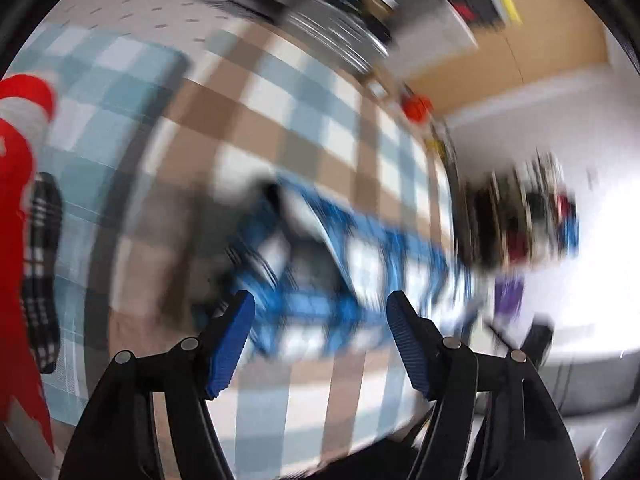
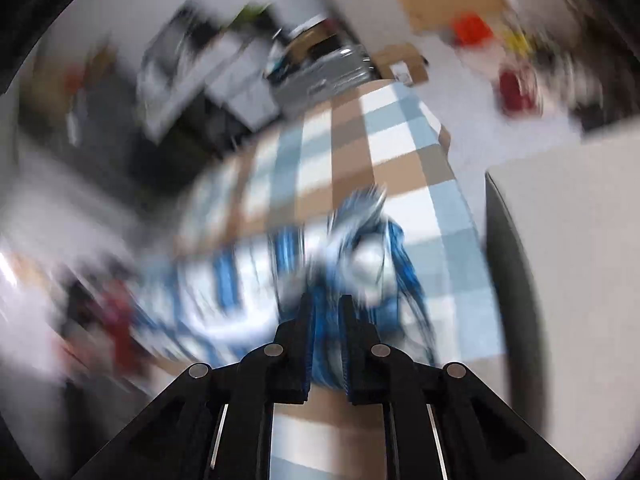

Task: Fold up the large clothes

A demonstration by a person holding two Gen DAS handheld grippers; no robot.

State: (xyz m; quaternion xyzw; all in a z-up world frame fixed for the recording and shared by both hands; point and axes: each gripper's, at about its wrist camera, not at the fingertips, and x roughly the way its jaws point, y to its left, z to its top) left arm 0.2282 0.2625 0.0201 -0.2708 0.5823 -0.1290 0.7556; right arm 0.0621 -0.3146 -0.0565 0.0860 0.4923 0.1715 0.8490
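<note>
the blue-and-white plaid garment (image 1: pixel 360 264) lies rumpled on a bed covered by a checked bedspread (image 1: pixel 256 120) of brown, pale blue and white squares. both views are heavily smeared, so the garment's exact cut cannot be made out; it reads as a checked shirt-like cloth stretched in a band from 9 o'clock toward 3 o'clock across the lower middle of the left wrist view. in the right wrist view the same garment (image 2: pixel 248 280) spreads from the centre out to 8 o'clock, with a bunched, twisted part just above the fingers at 12 o'clock from them.

the right gripper (image 2: pixel 326 312) has its jaws pressed nearly together, pinching a fold of the blue cloth that shows between the pads. the left gripper (image 1: pixel 320 320) stands spread, its blue ribbed pads (image 1: pixel 232 344) well apart; the garment lies beyond them, and nothing is clamped between them.

outward in the left wrist view, a red and white cloth (image 1: pixel 20 128) sits at 9 o'clock at the edge, with a black-and-white checked item (image 1: pixel 42 272) just beside it, lower. a small red object (image 1: pixel 416 106) sits past the bed's far edge at 1 o'clock. in the right wrist view a cardboard box (image 2: pixel 404 66) sits on the floor beyond the bed at 1 o'clock.
</note>
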